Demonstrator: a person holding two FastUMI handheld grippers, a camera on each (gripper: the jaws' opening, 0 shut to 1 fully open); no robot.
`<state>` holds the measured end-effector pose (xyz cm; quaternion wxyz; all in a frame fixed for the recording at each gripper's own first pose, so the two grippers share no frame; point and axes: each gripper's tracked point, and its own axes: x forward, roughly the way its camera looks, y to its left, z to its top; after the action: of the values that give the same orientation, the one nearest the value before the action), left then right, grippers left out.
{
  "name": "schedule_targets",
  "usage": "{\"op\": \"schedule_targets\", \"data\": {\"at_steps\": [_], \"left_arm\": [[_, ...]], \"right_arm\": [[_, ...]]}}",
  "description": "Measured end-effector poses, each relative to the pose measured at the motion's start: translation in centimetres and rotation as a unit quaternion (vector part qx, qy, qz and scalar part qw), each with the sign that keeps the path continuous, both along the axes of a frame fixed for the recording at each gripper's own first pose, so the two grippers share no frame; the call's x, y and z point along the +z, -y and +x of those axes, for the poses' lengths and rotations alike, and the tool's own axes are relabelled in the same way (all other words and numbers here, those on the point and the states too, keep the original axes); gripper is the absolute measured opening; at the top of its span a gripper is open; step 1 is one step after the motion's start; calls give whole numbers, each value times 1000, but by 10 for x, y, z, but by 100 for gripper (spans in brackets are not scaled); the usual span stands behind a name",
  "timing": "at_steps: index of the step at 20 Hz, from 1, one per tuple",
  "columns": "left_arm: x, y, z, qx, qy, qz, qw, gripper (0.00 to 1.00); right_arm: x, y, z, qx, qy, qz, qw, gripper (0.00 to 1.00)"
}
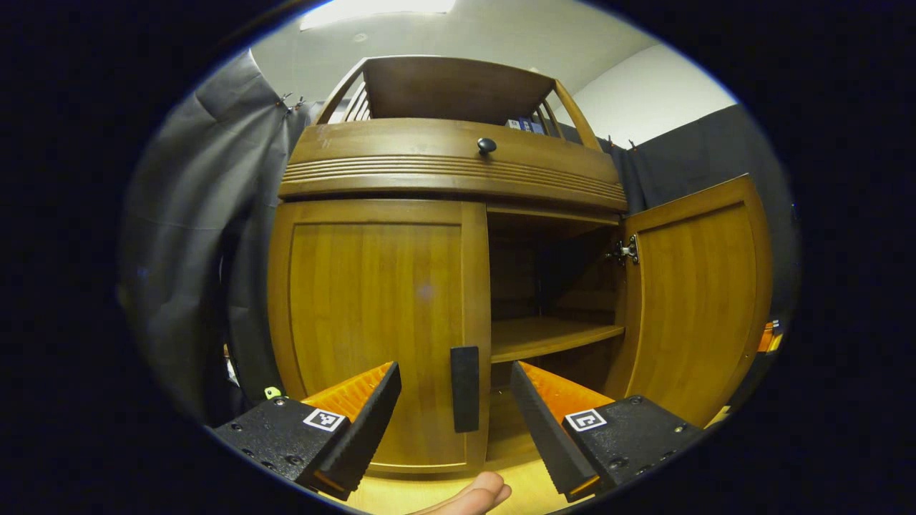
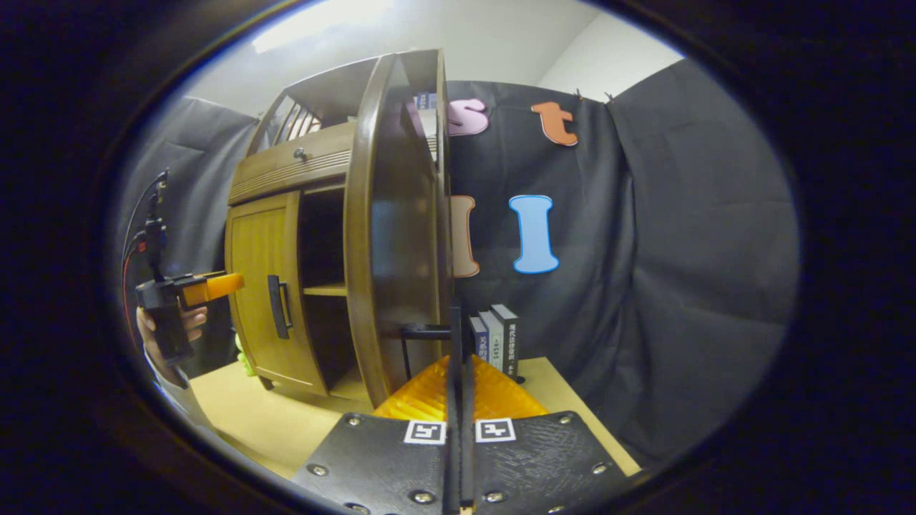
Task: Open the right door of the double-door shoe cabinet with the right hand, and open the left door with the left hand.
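Observation:
The brown wooden shoe cabinet point(image 1: 444, 161) fills the left gripper view. Its left door point(image 1: 372, 300) is closed, and the black handle point(image 1: 465, 388) on it stands just beyond the gap of my open left gripper point(image 1: 454, 370), untouched. The right door point(image 1: 698, 300) is swung wide, baring an inner shelf point(image 1: 551, 335). In the right gripper view that right door point(image 2: 393, 236) is seen edge-on, and my right gripper point(image 2: 458, 361) is shut on its black handle point(image 2: 424, 331). Farther left a hand holds the left gripper point(image 2: 215, 286) in front of the left door handle point(image 2: 278, 306).
The cabinet stands on a light wooden table point(image 2: 286, 422). A drawer with a round dark knob point(image 1: 486, 146) runs above the doors. Several books point(image 2: 495, 340) stand upright behind the open right door. Black cloth walls close in the back and sides. A fingertip point(image 1: 476, 495) shows below my left gripper.

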<state>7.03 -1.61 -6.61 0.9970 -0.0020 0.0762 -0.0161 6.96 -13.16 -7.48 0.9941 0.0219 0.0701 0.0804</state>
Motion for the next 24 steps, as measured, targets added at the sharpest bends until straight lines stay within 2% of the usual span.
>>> {"op": "schedule_targets", "data": {"at_steps": [1,4,6,8,11,13,16,19,21,22,24], "left_arm": [[-5,2,4,-2,-5,-1,1000,93],[-21,5,15,-3,-25,-6,1000,92],[-31,2,24,4,-33,-3,999,96],[-36,-2,34,13,-28,4,1000,92],[-44,2,44,6,-23,-9,1000,96],[-44,11,50,-9,-15,-21,1000,93],[-43,10,61,-9,3,-22,1000,76],[-57,12,67,-12,-14,-11,1000,58],[-59,5,75,-1,-5,17,1000,53],[-61,4,80,-4,-6,26,1000,41],[-66,4,80,-8,-19,39,999,41]], "right_arm": [[0,2,0,-3,3,-5,1000,15],[15,27,-17,-38,22,-16,999,15],[29,30,-30,-40,37,-9,998,31],[46,33,-44,-54,60,-17,997,42],[63,31,-67,-72,85,-21,994,76],[69,16,-83,-74,95,-14,993,98],[74,-28,-113,-41,113,-6,993,100],[72,-65,-144,-17,127,-12,992,100],[64,-73,-162,-20,124,-19,992,98],[63,-73,-170,-30,121,-21,992,98],[59,-74,-184,-47,113,-21,992,97]]}}
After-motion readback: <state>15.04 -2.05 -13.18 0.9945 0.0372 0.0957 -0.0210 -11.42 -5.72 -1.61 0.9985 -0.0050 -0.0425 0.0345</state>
